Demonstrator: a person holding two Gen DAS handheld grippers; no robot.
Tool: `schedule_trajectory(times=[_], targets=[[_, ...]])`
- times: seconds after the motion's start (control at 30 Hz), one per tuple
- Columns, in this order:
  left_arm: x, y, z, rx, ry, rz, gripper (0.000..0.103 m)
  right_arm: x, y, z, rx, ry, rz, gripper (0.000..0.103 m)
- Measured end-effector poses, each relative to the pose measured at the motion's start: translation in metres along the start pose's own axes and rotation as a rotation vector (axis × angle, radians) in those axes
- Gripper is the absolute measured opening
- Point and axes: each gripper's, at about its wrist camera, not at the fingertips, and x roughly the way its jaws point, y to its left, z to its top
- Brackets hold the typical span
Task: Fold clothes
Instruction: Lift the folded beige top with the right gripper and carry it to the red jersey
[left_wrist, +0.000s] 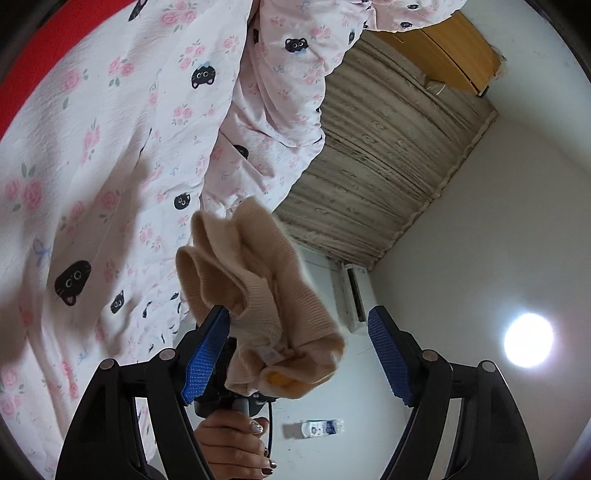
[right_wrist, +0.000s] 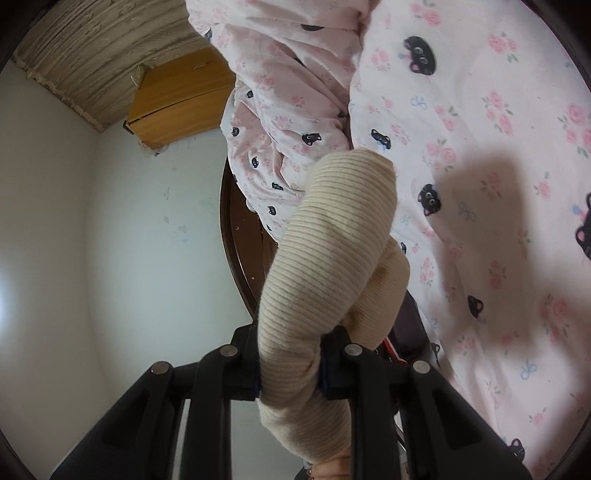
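A beige ribbed knit garment (left_wrist: 258, 280) hangs bunched in the air in front of the pink bedding. In the left wrist view it sits between the blue pads (left_wrist: 207, 354) of my left gripper (left_wrist: 299, 314), close to the left pad and well clear of the right one. That gripper is open wide. Behind the garment a hand (left_wrist: 236, 439) holds the other gripper's handle. In the right wrist view my right gripper (right_wrist: 290, 380) is shut on a thick fold of the same garment (right_wrist: 332, 240), which rises rolled above the jaws.
Pink bedding with roses and black cat faces (left_wrist: 110, 147) (right_wrist: 480, 184) fills one side. A wooden cabinet (left_wrist: 443, 55), a beige curtain (left_wrist: 388, 166), a wall air conditioner (left_wrist: 351, 295), a bright lamp (left_wrist: 528, 339) and a dark bed frame (right_wrist: 232, 229) are visible.
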Motion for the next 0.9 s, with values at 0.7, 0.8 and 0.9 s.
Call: schedule_trajectory(times=[0.7, 0.8, 0.9], targets=[[0.025, 0.013, -0.016, 0.027, -0.012, 0.084, 0.073, -0.030, -0.003, -0.002, 0.060, -0.299, -0.116, 0.023], [0.027, 0.014, -0.017, 0.041, -0.029, 0.113, 0.073, -0.023, -0.018, -0.006, 0.138, -0.305, -0.080, 0.023], [0.029, 0.015, -0.018, 0.056, -0.046, 0.142, 0.073, -0.017, -0.030, -0.011, 0.193, -0.287, -0.043, 0.023]])
